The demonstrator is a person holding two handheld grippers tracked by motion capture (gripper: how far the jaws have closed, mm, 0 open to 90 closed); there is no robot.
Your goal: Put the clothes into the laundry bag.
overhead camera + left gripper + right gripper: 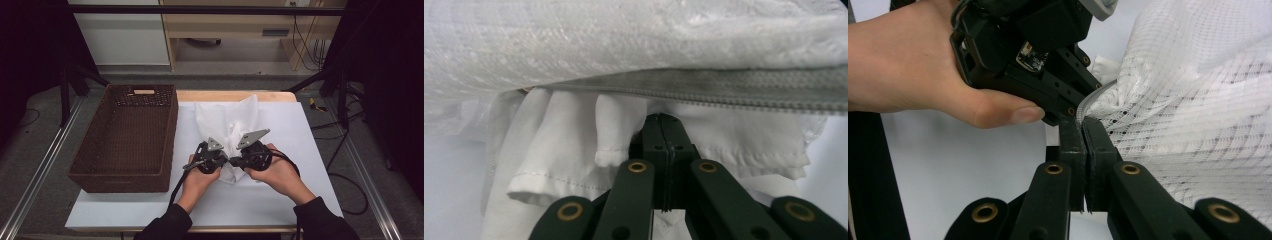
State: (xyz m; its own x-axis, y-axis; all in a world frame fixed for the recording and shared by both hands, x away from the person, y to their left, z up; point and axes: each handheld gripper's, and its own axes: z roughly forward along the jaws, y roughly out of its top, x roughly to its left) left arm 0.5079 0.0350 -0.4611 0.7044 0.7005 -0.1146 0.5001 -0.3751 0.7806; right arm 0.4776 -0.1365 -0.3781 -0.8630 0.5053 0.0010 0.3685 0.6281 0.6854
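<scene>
Now the work seems to be at the mouth of a white mesh bag (227, 125), which lies in the middle of the white tabletop (300, 150), just right of a brown basket (125, 140). White cloth (574, 145) sits inside the bag, with its hems showing under the zipper edge (734, 85) in the left gripper view.

The left tongs (226, 159) are clenched, and their tips push in among the cloth folds just below the zipper; whether they pinch any fabric I cannot tell. The right tongs (235, 161) are also clenched, and in the right gripper view their tips meet the edge of the mesh, probably gripping it. Both tongs come together at the near end of the bag, almost touching.

I judge that the step in hand is taking hold of the bag opening. The next move probably calls for pulling the two sides apart, or sliding the zipper, while one hand keeps the bag steady so that the cloth does not bunch up.
</scene>
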